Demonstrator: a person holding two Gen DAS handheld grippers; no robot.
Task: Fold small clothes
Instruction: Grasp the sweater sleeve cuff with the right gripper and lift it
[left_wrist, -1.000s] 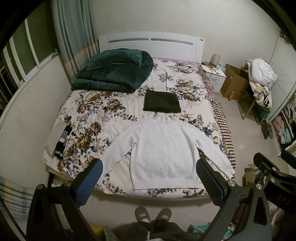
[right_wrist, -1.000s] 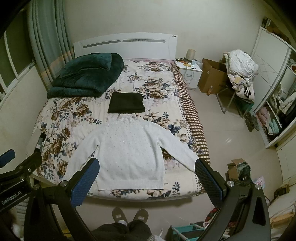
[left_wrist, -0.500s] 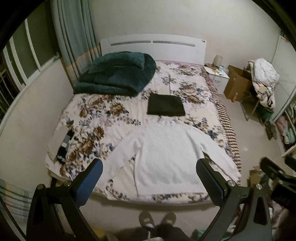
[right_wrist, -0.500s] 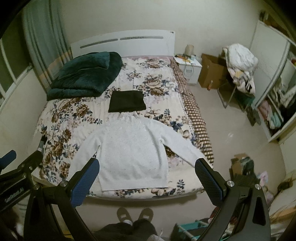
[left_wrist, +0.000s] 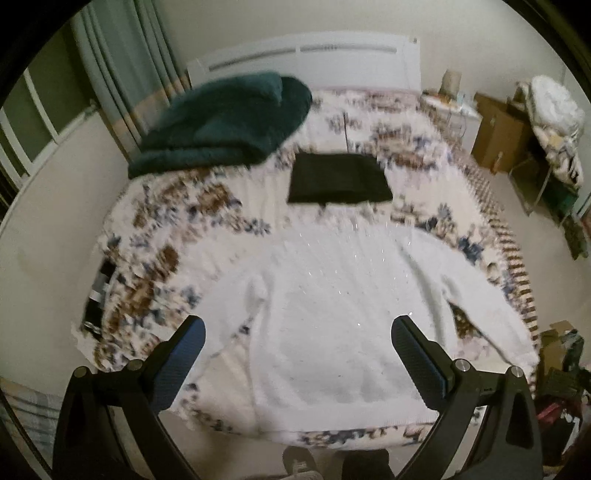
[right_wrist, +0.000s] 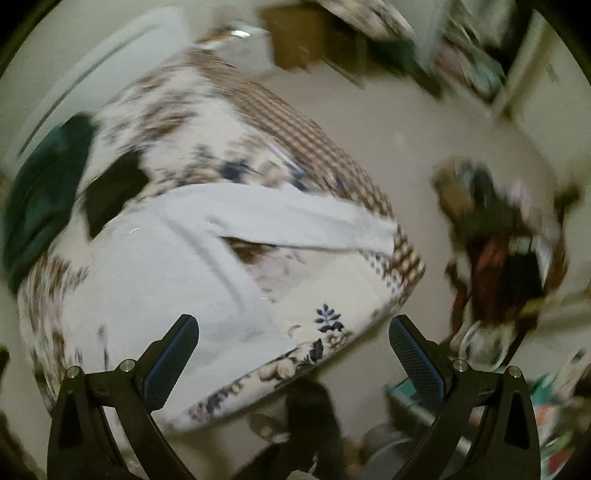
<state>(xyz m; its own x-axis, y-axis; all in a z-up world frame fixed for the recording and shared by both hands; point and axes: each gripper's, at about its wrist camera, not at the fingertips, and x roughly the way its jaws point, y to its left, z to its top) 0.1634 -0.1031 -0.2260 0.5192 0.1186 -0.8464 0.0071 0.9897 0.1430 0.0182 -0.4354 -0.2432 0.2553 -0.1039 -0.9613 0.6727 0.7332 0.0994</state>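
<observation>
The white sweater (left_wrist: 332, 314) was the landmark for everything here. It lay flat on the floral bed (left_wrist: 177, 229), chest up, hem toward the foot edge nearest the person, both sleeves angled out and down. That spread seemed deliberate: a garment laid open this way offers each sleeve and side seam for a clean first fold.

Left of the sweater, up toward the headboard, a dark green blanket (left_wrist: 221, 125) sat bunched, kept well apart from the working area. Just beyond the sweater's collar lay a black folded garment (left_wrist: 338, 179), probably a finished piece set aside so the near half of the bed stayed free.

The left hand-held gripper (left_wrist: 297, 347) hung above the sweater's lower body, its fingers spread wide and holding nothing. The right hand-held gripper (right_wrist: 293, 343) was likewise spread and empty, above the bed corner just right of the sweater's hem, with the right sleeve (right_wrist: 295, 218) stretching across toward the checked bed edge. Its view was heavily blurred, so finer detail could not be read.

The sweater itself looked like a soft, thick knit, off-white, with small glints scattered over the front, perhaps sequins. A little bedding showed in the gap between right sleeve and body. No fold had yet been made.
</observation>
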